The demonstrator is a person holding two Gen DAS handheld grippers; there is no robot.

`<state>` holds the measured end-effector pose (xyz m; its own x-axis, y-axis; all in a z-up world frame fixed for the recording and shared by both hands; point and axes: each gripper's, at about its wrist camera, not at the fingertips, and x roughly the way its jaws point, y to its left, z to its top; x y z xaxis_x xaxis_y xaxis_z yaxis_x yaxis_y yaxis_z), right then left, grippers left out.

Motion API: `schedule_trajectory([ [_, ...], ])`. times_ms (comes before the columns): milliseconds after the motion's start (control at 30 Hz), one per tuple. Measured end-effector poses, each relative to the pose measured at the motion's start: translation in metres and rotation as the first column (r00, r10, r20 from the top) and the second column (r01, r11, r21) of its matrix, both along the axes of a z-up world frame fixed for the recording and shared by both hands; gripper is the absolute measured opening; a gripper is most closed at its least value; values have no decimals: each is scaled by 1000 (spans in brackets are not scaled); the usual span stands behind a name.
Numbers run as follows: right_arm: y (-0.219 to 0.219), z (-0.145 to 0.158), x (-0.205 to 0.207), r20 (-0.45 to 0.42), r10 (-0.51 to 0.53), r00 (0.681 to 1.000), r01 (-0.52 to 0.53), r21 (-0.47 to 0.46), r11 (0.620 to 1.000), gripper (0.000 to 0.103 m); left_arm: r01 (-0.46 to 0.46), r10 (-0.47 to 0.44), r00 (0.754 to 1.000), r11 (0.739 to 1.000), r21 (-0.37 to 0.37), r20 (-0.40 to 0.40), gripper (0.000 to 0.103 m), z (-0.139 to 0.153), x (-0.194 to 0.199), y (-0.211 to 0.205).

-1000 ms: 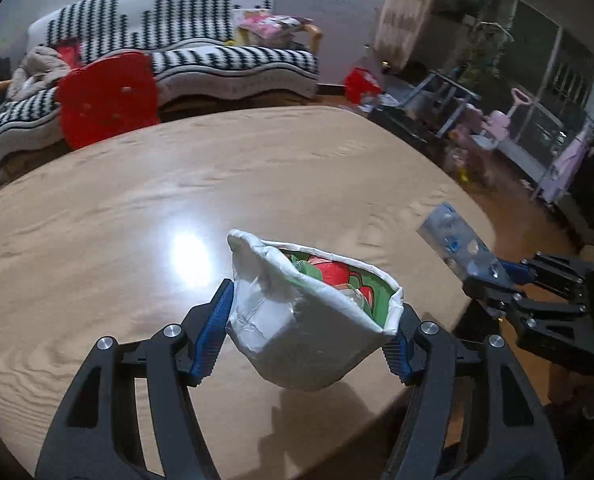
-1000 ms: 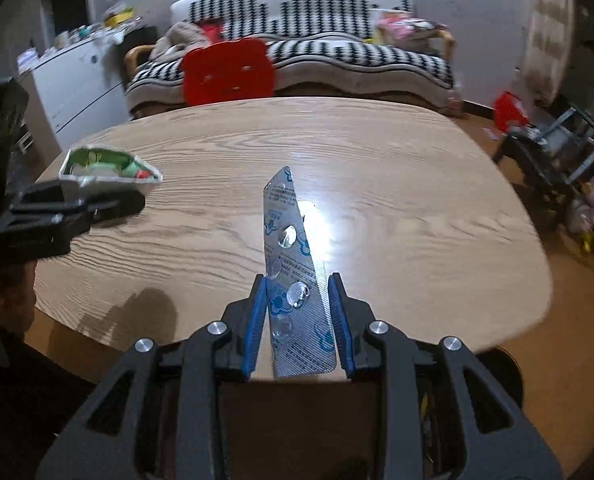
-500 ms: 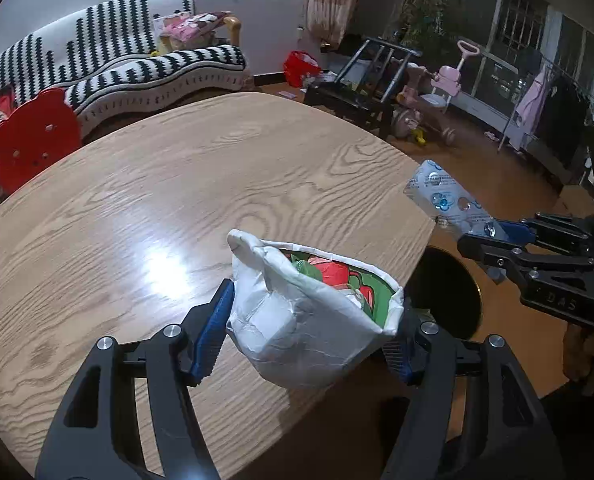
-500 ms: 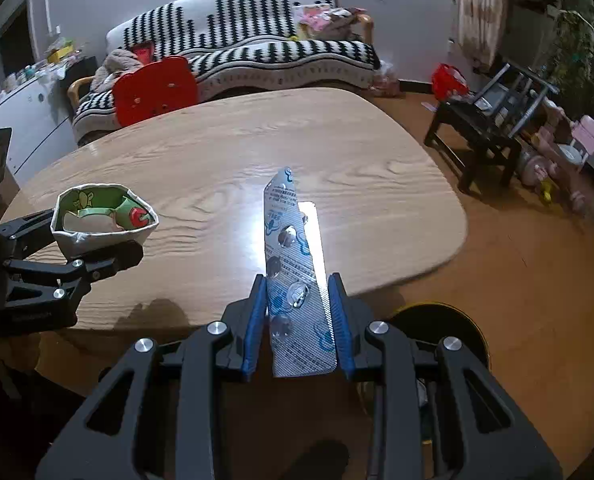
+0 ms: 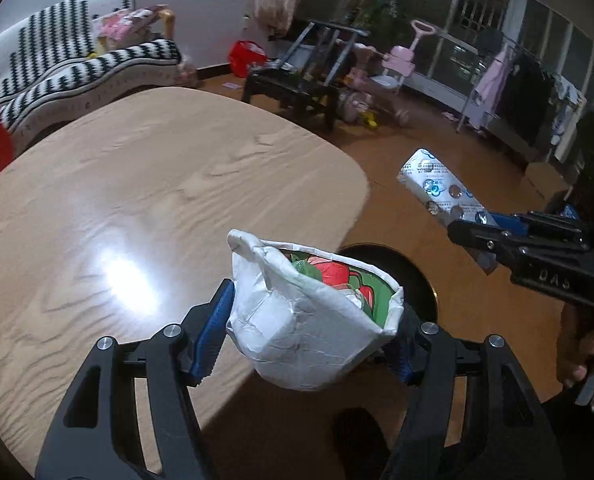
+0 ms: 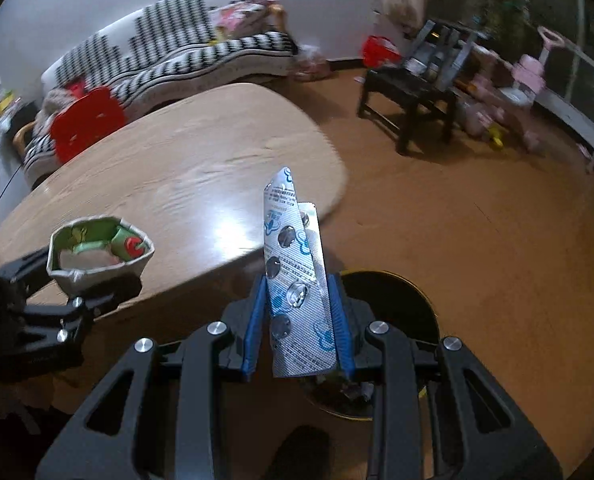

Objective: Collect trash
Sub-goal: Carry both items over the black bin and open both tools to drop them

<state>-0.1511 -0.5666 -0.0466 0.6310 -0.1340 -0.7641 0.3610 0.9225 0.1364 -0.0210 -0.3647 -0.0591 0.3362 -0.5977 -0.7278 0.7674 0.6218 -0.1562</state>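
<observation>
1. At the far left, a black-and-white patterned sofa (image 5: 77,60) was seen against the wall, with a red chair back (image 6: 87,122) in front of it.
2. A rounded wooden counter (image 5: 137,184) was seen filling the left and middle of both views, its surface bare and marked by one bright glare.
3. The left gripper (image 5: 309,332) was seen low in its own view, its jaws set fairly wide and pressed on either side of a crumpled paper cup (image 5: 309,320). The cup was held clear of the counter, above its near edge, white on the outside and printed green and red on the inside.
4. In the right wrist view the same cup (image 6: 99,252) was seen at the left, carried over the counter's near edge.
5. A dark round trash bin (image 6: 389,296) was seen standing on the brown floor (image 6: 497,240) just beside the counter's edge, partly hidden behind both grippers; some litter was visible inside it.
6. The right gripper (image 6: 299,320) was seen with its jaws narrow and closed on the lower part of a silver blister pack (image 6: 295,264), which stood up from them above the bin.
7. In the left wrist view that pack (image 5: 441,188) was seen at the right, held over the floor, and part of a hand (image 5: 585,356) was seen on the gripper's handle.
8. Farther right, a black stool (image 6: 413,92) and a pink toy tricycle (image 5: 393,68) were seen on the floor.
</observation>
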Motion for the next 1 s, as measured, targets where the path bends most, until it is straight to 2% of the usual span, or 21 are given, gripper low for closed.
schedule_trajectory([
  [333, -49, -30, -21, -82, -94, 992, 103, 105, 989, 32, 101, -101, 995, 994, 30, -13, 65, -25, -25, -58],
  [600, -59, -40, -25, -113, -124, 986, 138, 125, 982, 32, 141, -138, 990, 988, 63, -38, 65, -43, -25, -81],
  [1000, -68, -38, -25, -114, -149, 982, 164, 134, 977, 32, 169, -165, 983, 984, 50, -77, 65, -56, -30, -104],
])
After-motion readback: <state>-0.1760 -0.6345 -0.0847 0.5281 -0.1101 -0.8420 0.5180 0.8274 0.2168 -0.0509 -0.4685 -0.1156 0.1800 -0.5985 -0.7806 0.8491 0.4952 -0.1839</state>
